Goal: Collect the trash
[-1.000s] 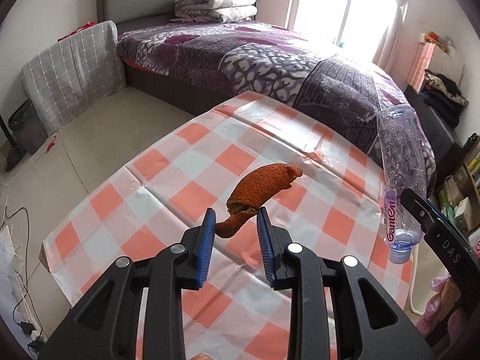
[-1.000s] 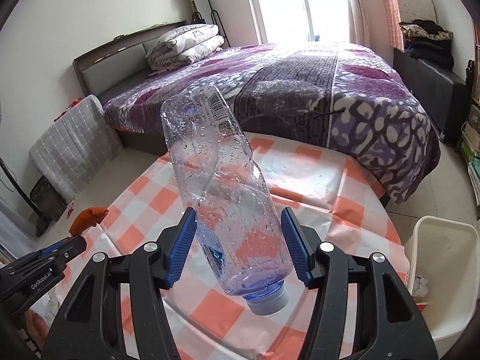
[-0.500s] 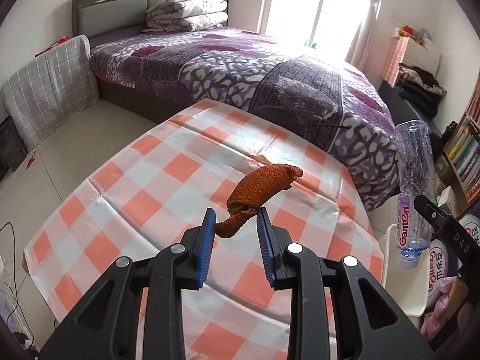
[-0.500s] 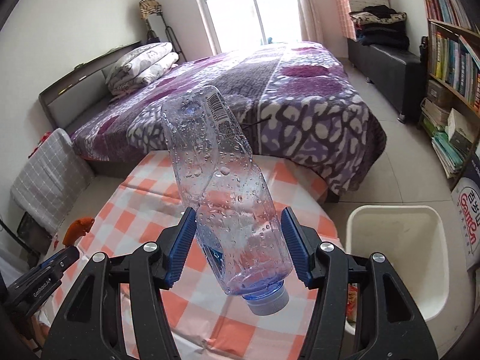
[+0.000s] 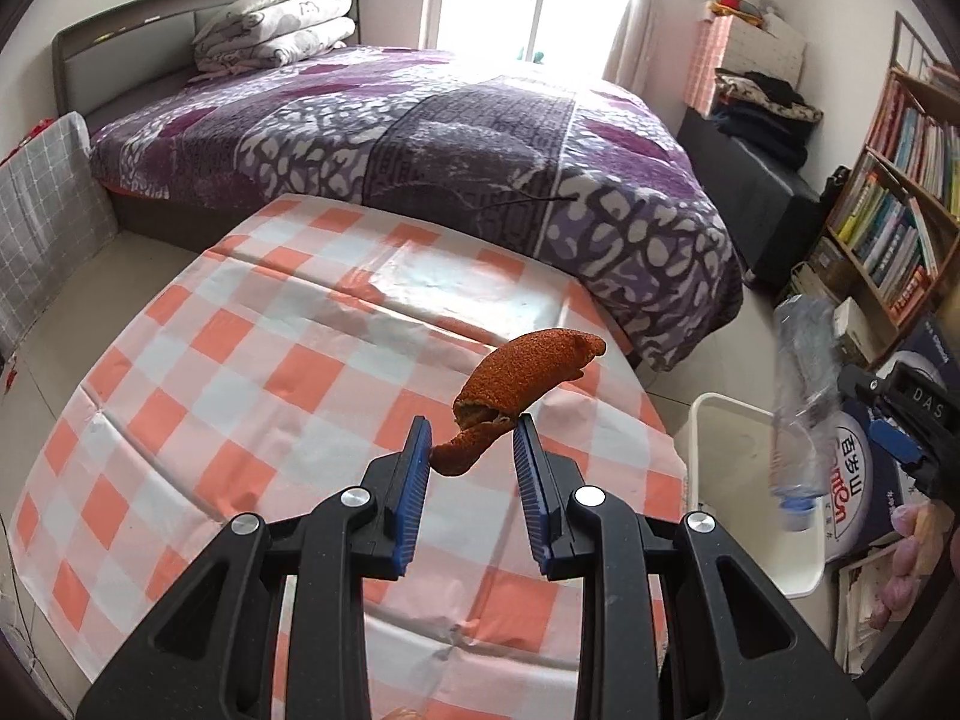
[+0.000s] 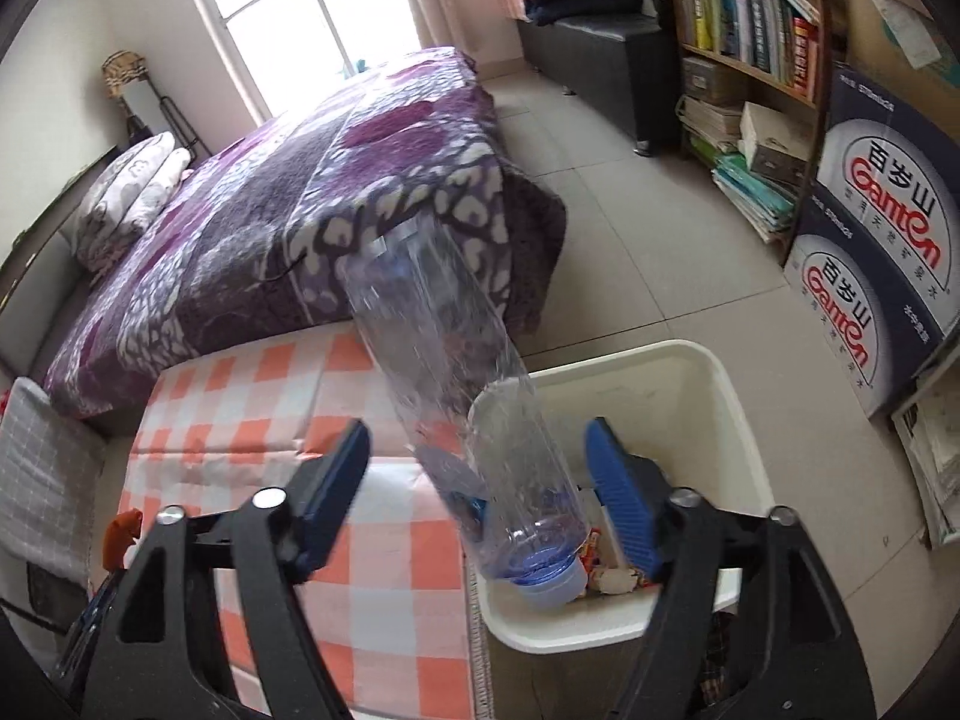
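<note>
A curled orange peel (image 5: 528, 366) sticks up from my left gripper (image 5: 471, 429), which is shut on the peel's lower end above the checked table (image 5: 270, 360). My right gripper (image 6: 477, 432) hangs over the white bin (image 6: 720, 396) past the table's right edge, and its jaws are opening. A clear plastic bottle (image 6: 444, 360) with a blue cap is between the jaws, cap down and blurred. The pads stand clear of it on both sides. In the left wrist view the bottle (image 5: 801, 396) tilts above the bin (image 5: 714, 420).
The bin holds some wrappers (image 6: 600, 564). A bed with a purple quilt (image 5: 450, 138) runs behind the table. A bookshelf (image 6: 750, 42) and stacked water cartons (image 6: 870, 228) stand beyond the bin on the tiled floor. A grey checked pad (image 5: 42, 210) leans at the left.
Both hands have swung right, from over the table towards the bin. The right jaws have spread and the bottle has slipped loose, cap down, over the bin. The peel stays clamped.
</note>
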`<state>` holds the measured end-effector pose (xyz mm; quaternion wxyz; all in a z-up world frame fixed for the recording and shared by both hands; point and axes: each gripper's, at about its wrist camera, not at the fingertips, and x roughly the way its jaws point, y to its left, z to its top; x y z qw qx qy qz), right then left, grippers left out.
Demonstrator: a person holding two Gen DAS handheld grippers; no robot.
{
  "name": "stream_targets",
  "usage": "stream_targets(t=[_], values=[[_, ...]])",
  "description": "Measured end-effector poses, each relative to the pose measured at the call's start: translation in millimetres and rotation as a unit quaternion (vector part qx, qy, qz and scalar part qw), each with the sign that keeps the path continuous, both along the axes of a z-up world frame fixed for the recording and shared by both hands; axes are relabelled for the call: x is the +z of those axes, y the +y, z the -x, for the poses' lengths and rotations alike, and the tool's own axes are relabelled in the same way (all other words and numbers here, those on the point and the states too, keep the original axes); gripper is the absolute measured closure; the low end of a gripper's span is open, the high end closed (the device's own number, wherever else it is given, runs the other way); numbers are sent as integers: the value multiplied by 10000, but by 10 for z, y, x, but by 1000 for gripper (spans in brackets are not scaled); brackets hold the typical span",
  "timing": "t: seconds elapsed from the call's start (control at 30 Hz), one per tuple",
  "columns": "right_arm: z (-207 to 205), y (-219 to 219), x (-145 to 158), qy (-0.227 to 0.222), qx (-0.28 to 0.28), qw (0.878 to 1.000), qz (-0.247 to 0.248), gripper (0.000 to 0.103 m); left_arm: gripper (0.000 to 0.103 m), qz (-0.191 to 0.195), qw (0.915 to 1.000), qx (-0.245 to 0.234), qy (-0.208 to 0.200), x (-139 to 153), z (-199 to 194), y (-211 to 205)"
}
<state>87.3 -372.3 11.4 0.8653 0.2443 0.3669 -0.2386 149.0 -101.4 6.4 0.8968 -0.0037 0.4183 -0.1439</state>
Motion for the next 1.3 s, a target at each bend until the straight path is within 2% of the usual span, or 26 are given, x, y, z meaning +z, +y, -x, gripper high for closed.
stream_targets(t=[0.4,0.5,0.6,0.63,0.7,0.8,0.93,1.1,1.23,1.3], values=[[440,-552,122,-383,-616,9971,248,14,74,62,9942,-1064,170,-132,276,-982],[539,-642,167,-484,-754,9953,355,13,74,184,9894,-1411,279,-162,363,-1243],[655,-735,197,-619,-912,9929,457,12,73,473,9813,-1795,505,-203,415,-1462],[683,-748,202,-645,-935,9924,474,12,69,616,9774,-1941,568,-210,436,-1525],[730,-792,212,-689,-981,9914,534,11,36,949,9687,-2207,633,-204,487,-1599],[798,-829,255,-816,-1033,9895,602,10,31,945,9696,-2211,459,-164,545,-1662],[830,-763,312,-933,-1027,9872,789,7,28,625,9800,-1876,232,-139,537,-1594],[803,-524,368,-922,-788,9868,1075,7,17,293,9891,-1445,-40,-57,521,-1349],[775,-215,405,-876,-602,9819,1569,7,12,-40,9949,-786,-623,99,568,-1043],[769,-63,394,-854,-494,9798,1742,7,7,-238,9925,-275,-1167,212,646,-859]])
